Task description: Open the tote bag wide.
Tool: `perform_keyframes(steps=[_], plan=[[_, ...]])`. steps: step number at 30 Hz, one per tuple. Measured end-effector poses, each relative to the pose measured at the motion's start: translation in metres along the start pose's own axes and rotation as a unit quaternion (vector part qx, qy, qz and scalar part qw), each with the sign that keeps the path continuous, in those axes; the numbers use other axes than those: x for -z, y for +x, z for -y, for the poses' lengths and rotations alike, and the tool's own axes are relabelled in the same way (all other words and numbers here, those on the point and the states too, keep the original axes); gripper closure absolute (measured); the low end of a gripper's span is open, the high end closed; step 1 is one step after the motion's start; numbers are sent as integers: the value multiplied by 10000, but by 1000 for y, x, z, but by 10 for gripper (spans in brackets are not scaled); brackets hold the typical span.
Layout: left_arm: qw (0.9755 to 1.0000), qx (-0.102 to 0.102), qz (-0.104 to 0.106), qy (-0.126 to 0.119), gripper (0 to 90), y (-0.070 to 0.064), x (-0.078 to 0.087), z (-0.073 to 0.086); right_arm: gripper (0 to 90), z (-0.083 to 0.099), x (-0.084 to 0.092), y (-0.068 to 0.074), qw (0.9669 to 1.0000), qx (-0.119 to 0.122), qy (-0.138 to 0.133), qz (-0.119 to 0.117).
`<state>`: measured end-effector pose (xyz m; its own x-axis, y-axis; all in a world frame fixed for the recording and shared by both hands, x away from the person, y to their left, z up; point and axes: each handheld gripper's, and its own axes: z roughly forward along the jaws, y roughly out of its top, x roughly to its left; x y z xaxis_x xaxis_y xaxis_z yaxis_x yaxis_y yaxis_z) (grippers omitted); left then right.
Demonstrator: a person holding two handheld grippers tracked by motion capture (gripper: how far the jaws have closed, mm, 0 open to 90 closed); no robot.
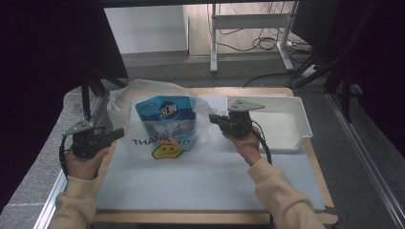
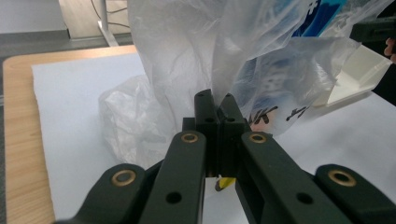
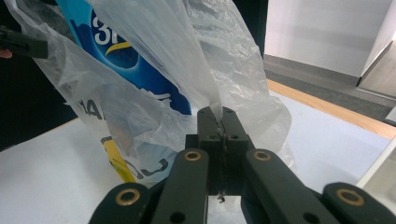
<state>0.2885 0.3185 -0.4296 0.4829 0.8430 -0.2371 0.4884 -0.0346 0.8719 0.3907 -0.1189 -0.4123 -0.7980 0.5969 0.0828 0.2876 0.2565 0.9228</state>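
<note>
From the high view, the clear plastic bag with a blue packet inside stands on the white mat, held between the left gripper and right gripper. Bare mat lies open in front of it; the white tray sits just beyond the right hand (near the table's right edge).

In the left gripper view, the jaws are clamped on a fold of the plastic bag, wooden table edge at the left.

In the right gripper view, the jaws pinch the bag film, with a pale wall behind.
</note>
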Motion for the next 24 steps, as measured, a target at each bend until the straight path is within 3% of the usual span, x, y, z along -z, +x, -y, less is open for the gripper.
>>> perform_keyframes(steps=[6, 15, 18, 24], plan=[[9998, -93, -77, 188, 898, -3, -9, 6, 889, 13, -5, 0, 9999, 24, 128, 68], [9993, 11, -13, 382, 898, -1, -22, 16, 889, 30, -9, -1, 9993, -130, 320, 148], [9991, 52, 18, 431, 898, 0, -24, 20, 889, 33, -11, -1, 9991, -251, 327, 36], [9988, 101, 28, 481, 898, 1, -25, 26, 889, 39, -16, 5, 9987, -156, 473, 80]])
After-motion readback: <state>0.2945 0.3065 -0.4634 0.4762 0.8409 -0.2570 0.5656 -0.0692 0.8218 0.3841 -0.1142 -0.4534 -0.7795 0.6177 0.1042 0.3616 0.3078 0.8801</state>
